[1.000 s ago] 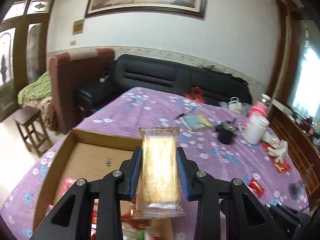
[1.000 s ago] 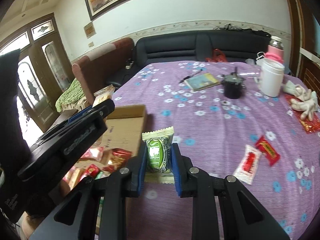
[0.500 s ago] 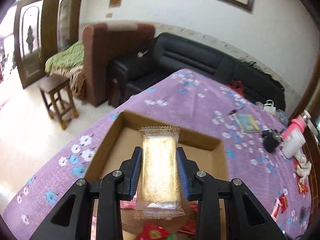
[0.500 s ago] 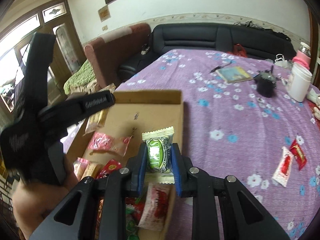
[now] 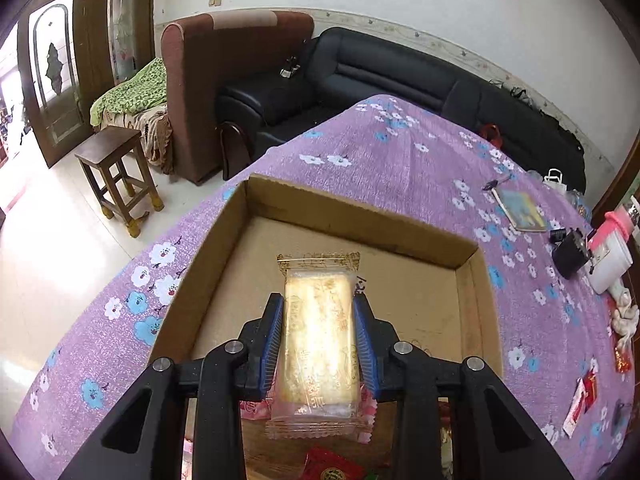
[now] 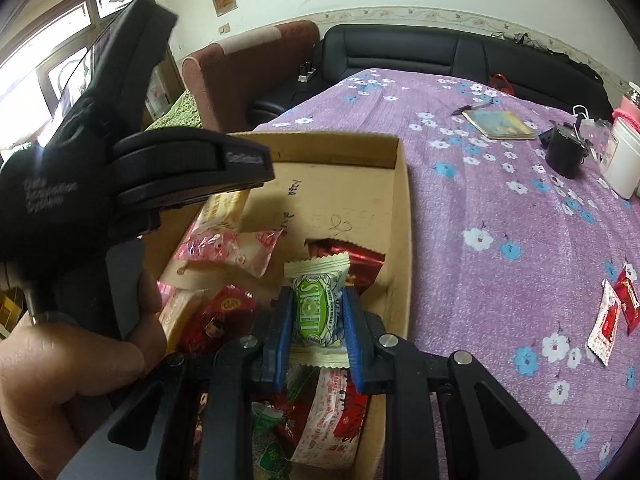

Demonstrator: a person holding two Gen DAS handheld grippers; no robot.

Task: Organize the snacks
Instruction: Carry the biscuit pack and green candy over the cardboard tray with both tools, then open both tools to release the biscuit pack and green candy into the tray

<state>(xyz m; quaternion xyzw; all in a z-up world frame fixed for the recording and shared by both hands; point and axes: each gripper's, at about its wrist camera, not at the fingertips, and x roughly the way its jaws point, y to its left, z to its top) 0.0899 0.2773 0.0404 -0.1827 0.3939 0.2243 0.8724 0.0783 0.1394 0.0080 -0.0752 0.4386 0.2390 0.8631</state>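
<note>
— Over the cardboard box [image 5: 472, 252], what have you got?
— My left gripper [image 5: 319, 338] clamps a golden wafer packet [image 5: 320, 332]; my right gripper [image 6: 316, 320] pinches a green candy [image 6: 316, 312], lower centre.

place: home living room | cues: black sofa [image 5: 420, 80]; armchair [image 5: 224, 80]; flowered tablecloth [image 5: 400, 160]

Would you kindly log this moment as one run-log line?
left gripper: shut on golden snack | right gripper: shut on green snack | both over cardboard box
</note>
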